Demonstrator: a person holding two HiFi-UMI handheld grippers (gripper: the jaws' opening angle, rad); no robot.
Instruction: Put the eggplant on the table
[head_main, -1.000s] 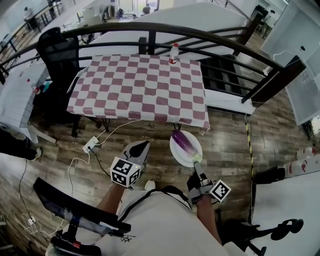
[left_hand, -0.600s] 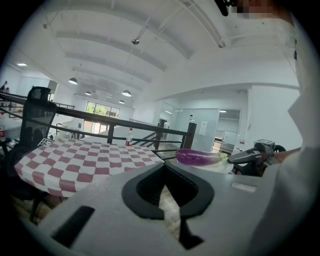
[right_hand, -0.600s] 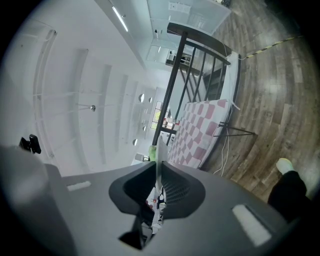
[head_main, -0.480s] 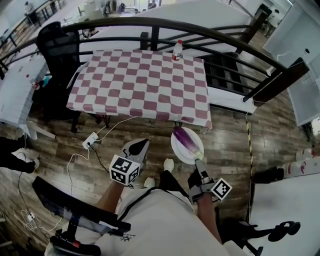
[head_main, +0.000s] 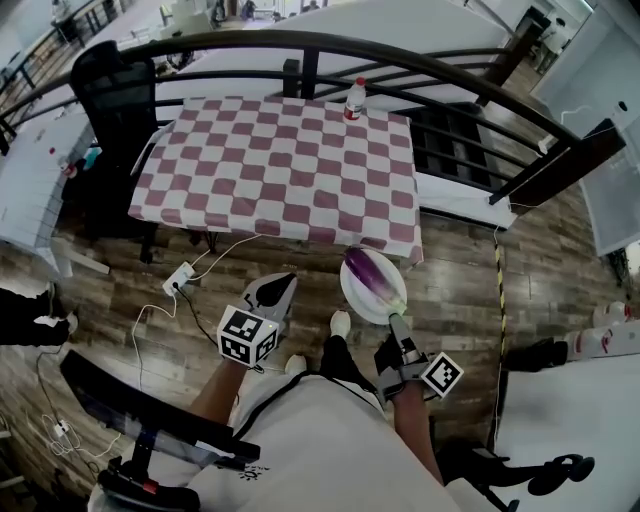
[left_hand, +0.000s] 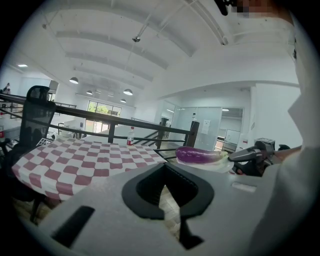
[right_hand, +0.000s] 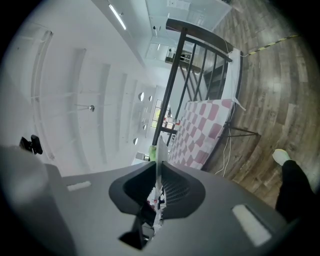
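Observation:
A purple eggplant (head_main: 371, 277) with a green stem lies on a white plate (head_main: 352, 292). My right gripper (head_main: 396, 322) is shut on the plate's near rim and holds it level above the wooden floor, just short of the table's near right corner. The table (head_main: 280, 160) wears a red and white checked cloth. In the right gripper view the plate (right_hand: 160, 152) shows edge-on between the jaws. My left gripper (head_main: 281, 288) hangs to the left of the plate, shut and holding nothing. From the left gripper view the eggplant (left_hand: 199, 155) sits at the right.
A plastic bottle (head_main: 353, 99) stands at the table's far edge. A dark railing (head_main: 300, 45) runs behind the table, and a black chair (head_main: 115, 95) stands at its left. A white power strip (head_main: 180, 279) with cables lies on the floor. A shoe (head_main: 340, 323) shows below the plate.
Both grippers and the plate with the eggplant have moved forward, closer to the table's near edge. A shoe has stepped into view. Neither grip has changed.

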